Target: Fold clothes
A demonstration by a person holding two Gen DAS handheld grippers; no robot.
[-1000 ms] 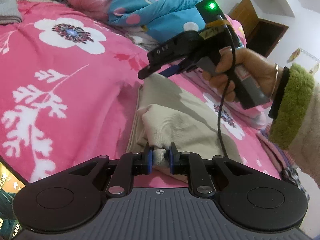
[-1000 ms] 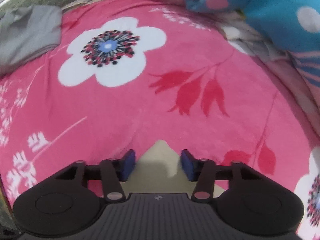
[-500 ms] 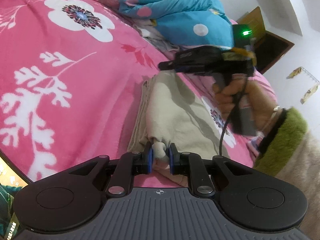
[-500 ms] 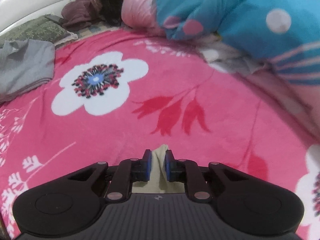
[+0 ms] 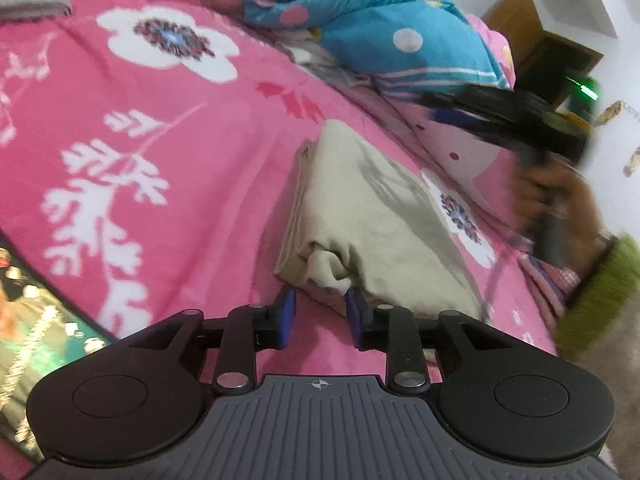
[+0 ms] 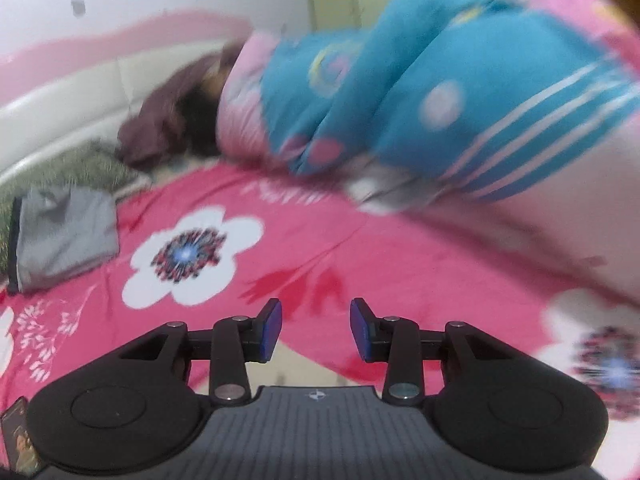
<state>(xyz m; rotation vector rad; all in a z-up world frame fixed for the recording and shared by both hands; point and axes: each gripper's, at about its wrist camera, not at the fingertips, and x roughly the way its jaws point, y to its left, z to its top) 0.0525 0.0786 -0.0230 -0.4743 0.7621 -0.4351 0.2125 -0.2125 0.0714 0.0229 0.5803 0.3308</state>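
On the bed's pink floral blanket (image 5: 168, 208) lies the garment (image 5: 360, 208), a beige cloth folded into a long, flat, layered packet. Its far end tapers to a narrow corner; its left edge shows several stacked layers. At the near end a small bunched lump of cloth sticks out toward me, slightly creased.

My left gripper (image 5: 320, 314) sits at that near end. Its jaws are opening: the blue pads stand a little apart on either side of the lump, and they do not press it.

My right gripper (image 6: 316, 330) is held above the blanket, past the garment. Its jaws are opening, moderately spread, with nothing between them; only a beige strip shows below them in the right wrist view. In the left wrist view this gripper and the hand (image 5: 556, 200) holding it are blurred, to the right of the garment.

A blue quilt (image 6: 460, 92) is heaped at the far side. A folded grey cloth (image 6: 64, 236) lies well apart, at the left.
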